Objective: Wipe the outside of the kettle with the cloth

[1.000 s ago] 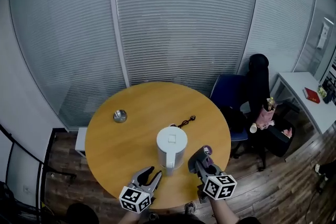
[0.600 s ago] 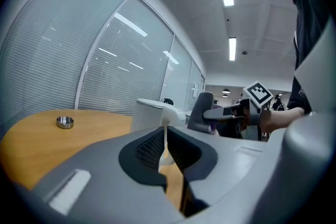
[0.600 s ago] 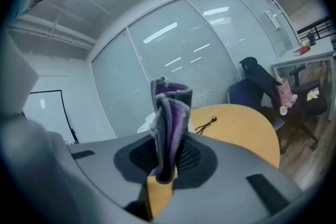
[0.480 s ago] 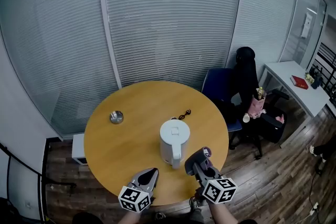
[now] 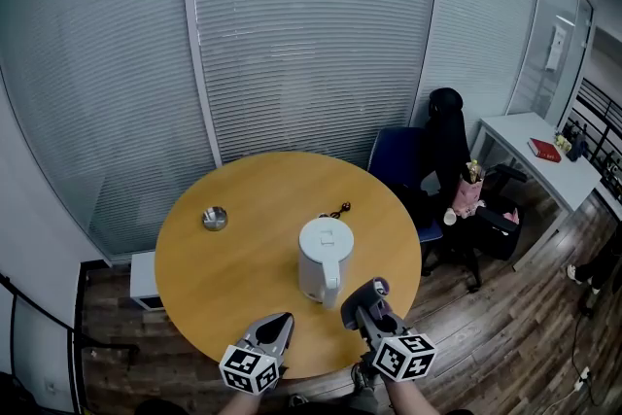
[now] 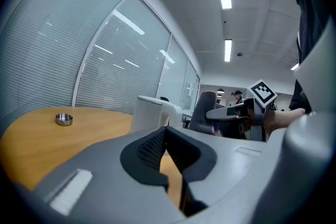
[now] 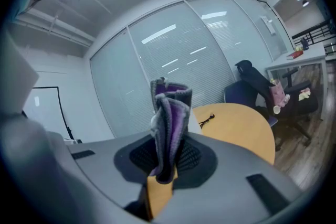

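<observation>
A white kettle (image 5: 323,259) stands upright on the round wooden table (image 5: 253,199), handle toward me. My left gripper (image 5: 285,317) hovers over the near table edge, left of the kettle, shut with nothing between its jaws. In the left gripper view the kettle (image 6: 149,113) rises just beyond the closed left gripper (image 6: 165,136). My right gripper (image 5: 364,298) is right of the kettle's handle, shut on a grey and purple cloth (image 5: 377,287). The cloth (image 7: 169,123) stands up from the right gripper (image 7: 167,157) and hides most of the kettle.
A small metal dish (image 5: 215,219) sits at the table's left. A black cable (image 5: 339,209) lies behind the kettle. An office chair with a dark coat (image 5: 442,160) and a white desk (image 5: 544,160) stand to the right. Glass walls with blinds are behind.
My left gripper's jaws have gone from wide open to shut, empty. The right gripper with the cloth has drawn slightly away from the kettle. The view has shifted a little.
</observation>
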A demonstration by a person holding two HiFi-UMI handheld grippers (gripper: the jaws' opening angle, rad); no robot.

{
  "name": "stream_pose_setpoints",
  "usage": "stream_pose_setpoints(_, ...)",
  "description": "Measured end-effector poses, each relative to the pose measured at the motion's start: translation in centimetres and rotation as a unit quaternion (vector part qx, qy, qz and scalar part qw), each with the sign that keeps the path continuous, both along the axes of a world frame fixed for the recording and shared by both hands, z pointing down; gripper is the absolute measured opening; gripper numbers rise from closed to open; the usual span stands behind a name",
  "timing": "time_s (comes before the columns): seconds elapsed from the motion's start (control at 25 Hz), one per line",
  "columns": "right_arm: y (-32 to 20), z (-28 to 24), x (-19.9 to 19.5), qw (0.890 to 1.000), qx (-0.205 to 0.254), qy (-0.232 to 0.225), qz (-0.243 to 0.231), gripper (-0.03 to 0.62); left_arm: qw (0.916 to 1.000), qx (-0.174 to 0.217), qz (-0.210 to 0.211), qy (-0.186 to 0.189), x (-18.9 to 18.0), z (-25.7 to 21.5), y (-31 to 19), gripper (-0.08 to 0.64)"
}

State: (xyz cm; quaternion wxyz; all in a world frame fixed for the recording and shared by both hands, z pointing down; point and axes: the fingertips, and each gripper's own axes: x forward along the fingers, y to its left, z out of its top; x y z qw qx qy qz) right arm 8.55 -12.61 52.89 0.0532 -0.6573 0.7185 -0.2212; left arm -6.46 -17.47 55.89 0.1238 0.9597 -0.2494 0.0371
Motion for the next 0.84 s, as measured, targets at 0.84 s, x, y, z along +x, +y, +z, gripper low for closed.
stream_pose_setpoints(0.84,0.4,1.0,-1.6,1.000,-0.010,0.002,-0.001,0.058,0.9997,-0.015,0.011,-0.017,-0.8,1.7,0.6,0.011)
